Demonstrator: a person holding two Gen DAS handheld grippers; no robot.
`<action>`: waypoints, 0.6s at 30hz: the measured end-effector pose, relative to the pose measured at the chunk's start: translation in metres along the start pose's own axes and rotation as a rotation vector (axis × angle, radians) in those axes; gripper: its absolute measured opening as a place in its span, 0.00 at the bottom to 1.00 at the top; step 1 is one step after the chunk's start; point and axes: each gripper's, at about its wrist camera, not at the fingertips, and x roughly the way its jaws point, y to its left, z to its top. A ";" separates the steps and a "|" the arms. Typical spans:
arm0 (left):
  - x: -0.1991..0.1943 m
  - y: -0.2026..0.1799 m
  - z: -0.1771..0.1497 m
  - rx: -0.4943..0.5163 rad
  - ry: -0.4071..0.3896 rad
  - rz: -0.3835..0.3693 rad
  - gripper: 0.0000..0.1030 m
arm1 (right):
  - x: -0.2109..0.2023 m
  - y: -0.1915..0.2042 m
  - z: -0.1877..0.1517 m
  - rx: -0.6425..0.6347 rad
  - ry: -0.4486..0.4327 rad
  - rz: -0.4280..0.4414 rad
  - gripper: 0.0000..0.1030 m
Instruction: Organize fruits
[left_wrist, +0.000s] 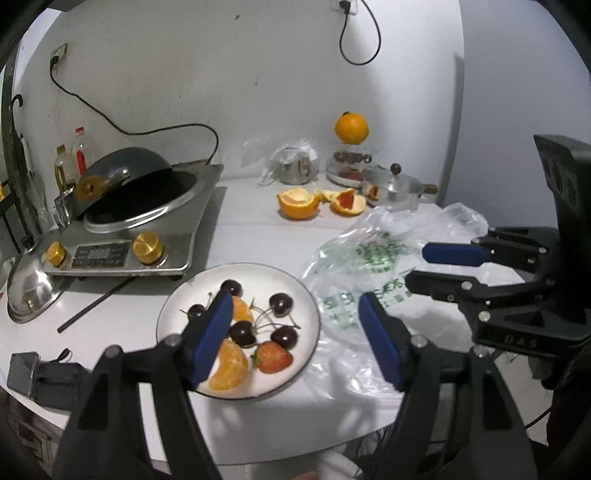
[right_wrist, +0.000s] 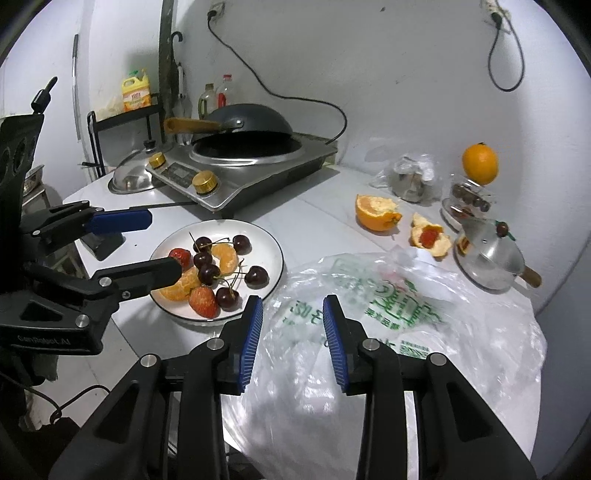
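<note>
A white plate (left_wrist: 306, 295) (right_wrist: 269, 243) holds several dark cherries (left_wrist: 283, 336) (right_wrist: 256, 277), peeled orange segments (left_wrist: 229, 369) (right_wrist: 225, 258) and strawberries (left_wrist: 272, 356) (right_wrist: 202, 301). My left gripper (left_wrist: 295, 343) (right_wrist: 159, 243) is open and empty, hovering just above the plate's near edge. My right gripper (right_wrist: 293, 339) (left_wrist: 417, 266) is open and empty over a clear plastic bag (right_wrist: 388, 325) (left_wrist: 369, 266) to the right of the plate.
An induction cooker with a wok (left_wrist: 140, 206) (right_wrist: 243, 158) stands behind the plate, a steel lid (left_wrist: 29, 288) beside it. Orange peels (left_wrist: 299, 203) (right_wrist: 376, 212), a whole orange (left_wrist: 351, 127) (right_wrist: 479, 164) on a jar, and a small steel pot (right_wrist: 487, 258) sit at the back right.
</note>
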 end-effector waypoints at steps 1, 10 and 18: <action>-0.004 -0.003 0.000 0.004 -0.007 0.000 0.70 | -0.005 -0.001 -0.002 0.004 -0.007 -0.004 0.40; -0.046 -0.028 0.004 0.025 -0.100 -0.005 0.82 | -0.052 -0.001 -0.013 0.033 -0.079 -0.048 0.46; -0.086 -0.045 0.014 0.064 -0.162 -0.003 0.91 | -0.105 -0.002 -0.012 0.073 -0.184 -0.094 0.56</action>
